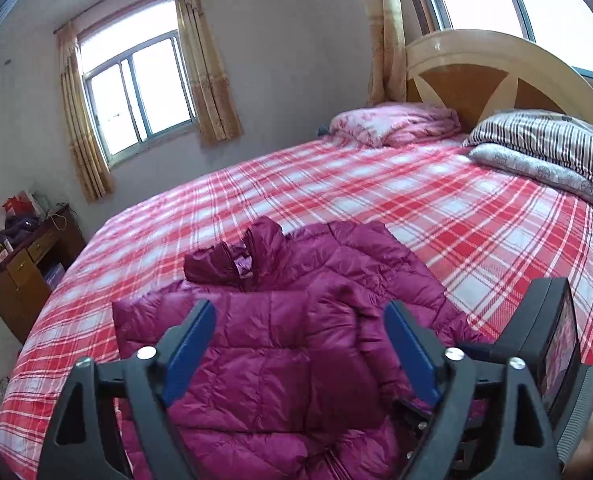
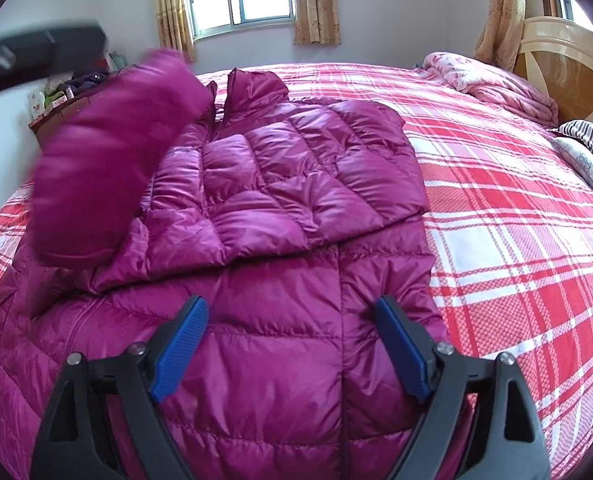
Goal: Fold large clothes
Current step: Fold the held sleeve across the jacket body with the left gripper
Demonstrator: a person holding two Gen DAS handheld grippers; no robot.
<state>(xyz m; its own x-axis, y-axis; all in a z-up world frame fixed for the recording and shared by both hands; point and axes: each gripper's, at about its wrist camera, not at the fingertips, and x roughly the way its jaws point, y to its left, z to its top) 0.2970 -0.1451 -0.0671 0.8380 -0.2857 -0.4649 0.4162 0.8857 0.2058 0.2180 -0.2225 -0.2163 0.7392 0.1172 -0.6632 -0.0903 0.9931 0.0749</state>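
Note:
A large magenta quilted down jacket (image 2: 280,208) lies on the bed, collar toward the far window, its right sleeve folded across the chest. It also shows in the left wrist view (image 1: 280,344). The left sleeve (image 2: 112,152) is in the air at the left, blurred, below a dark gripper body (image 2: 44,52). My left gripper (image 1: 300,316) is open above the jacket, nothing between its blue pads. My right gripper (image 2: 292,312) is open just above the jacket's lower body; part of it shows at the right of the left wrist view (image 1: 552,344).
The bed has a red and white plaid sheet (image 1: 436,200). A pink folded quilt (image 1: 396,124) and striped pillows (image 1: 548,148) lie by the wooden headboard (image 1: 496,76). A cluttered wooden desk (image 1: 24,256) stands left of the bed under a curtained window.

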